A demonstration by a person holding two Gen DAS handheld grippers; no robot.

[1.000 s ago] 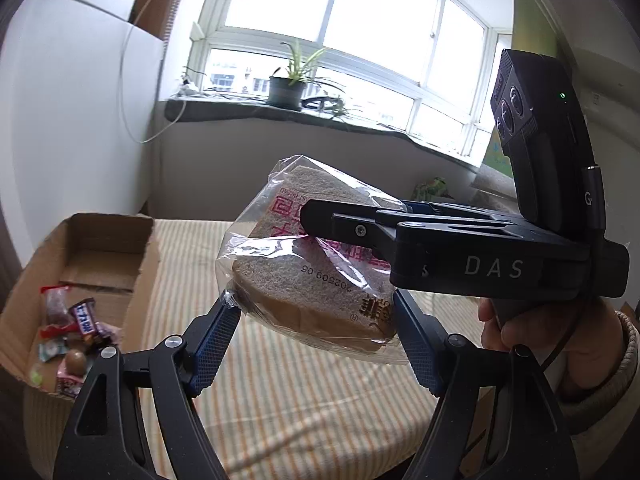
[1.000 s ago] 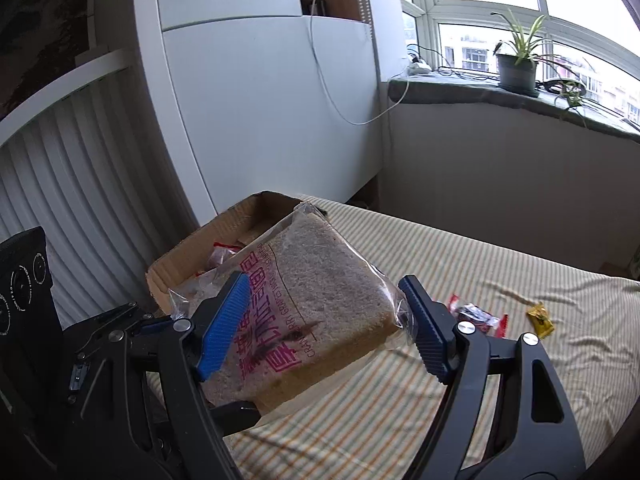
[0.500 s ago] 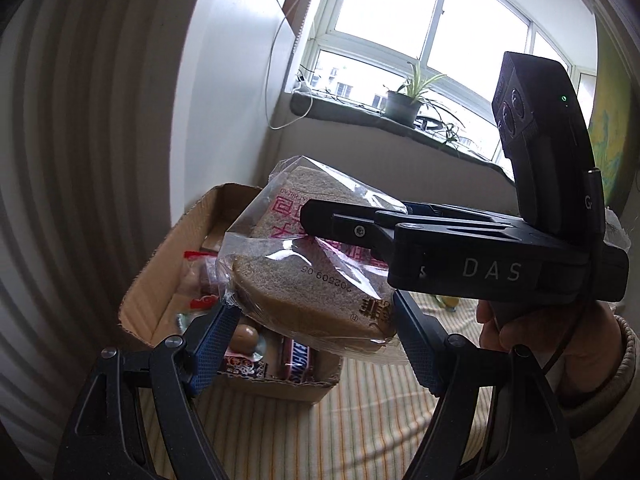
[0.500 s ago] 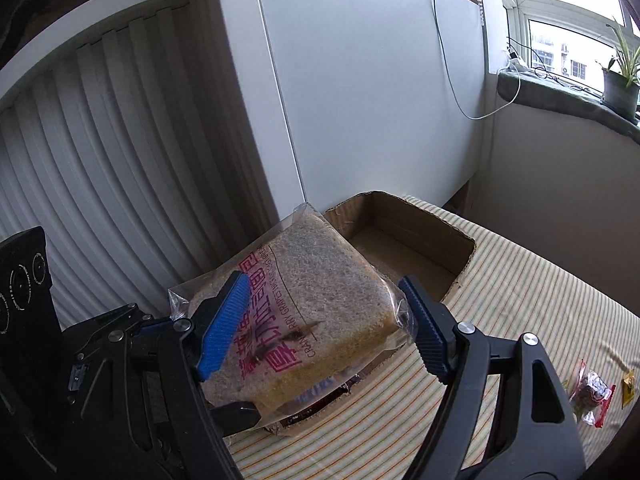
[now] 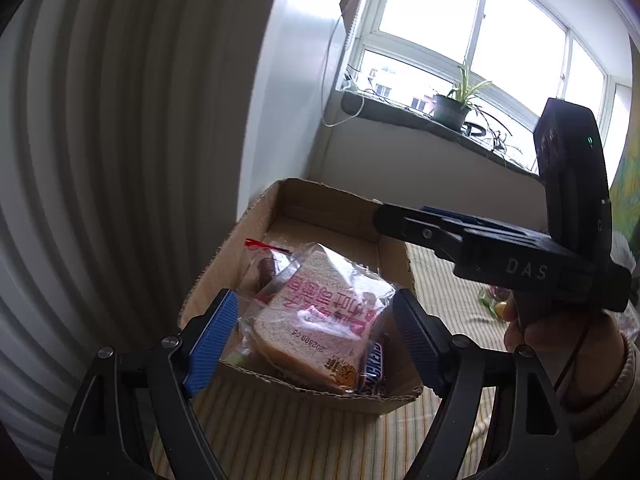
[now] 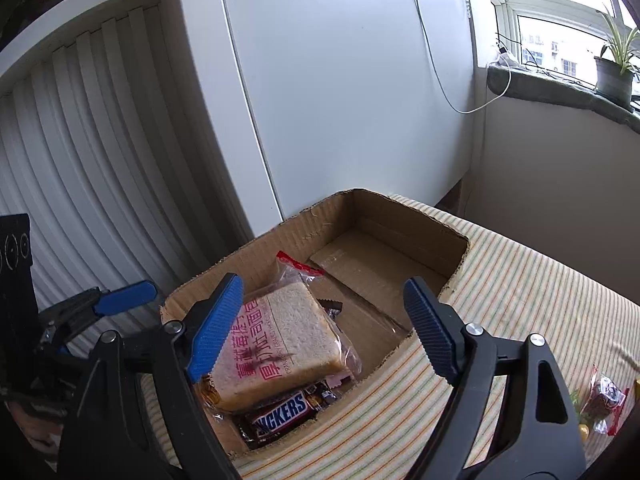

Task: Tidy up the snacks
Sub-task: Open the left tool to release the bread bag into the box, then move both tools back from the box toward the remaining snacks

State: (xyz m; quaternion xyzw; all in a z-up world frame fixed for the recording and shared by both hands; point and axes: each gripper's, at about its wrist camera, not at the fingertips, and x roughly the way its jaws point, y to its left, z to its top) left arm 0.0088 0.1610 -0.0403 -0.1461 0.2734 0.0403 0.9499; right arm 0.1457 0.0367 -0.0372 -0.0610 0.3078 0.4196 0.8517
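Bread: the clear plastic bag of sliced brown bread with pink print lay inside the open brown cardboard box, on top of a brown Snickers bar at the box's 6 o'clock end
Left gripper: jaws opening, blue pads either side of the bag, touching nothing as far as visible
Right gripper: jaws opening; spread clear of the bag
Done: bread boxed with several small sweets
Left: red and yellow wrapped sweets lay at 4 o'clock on the striped cloth; judged to need boxing yet
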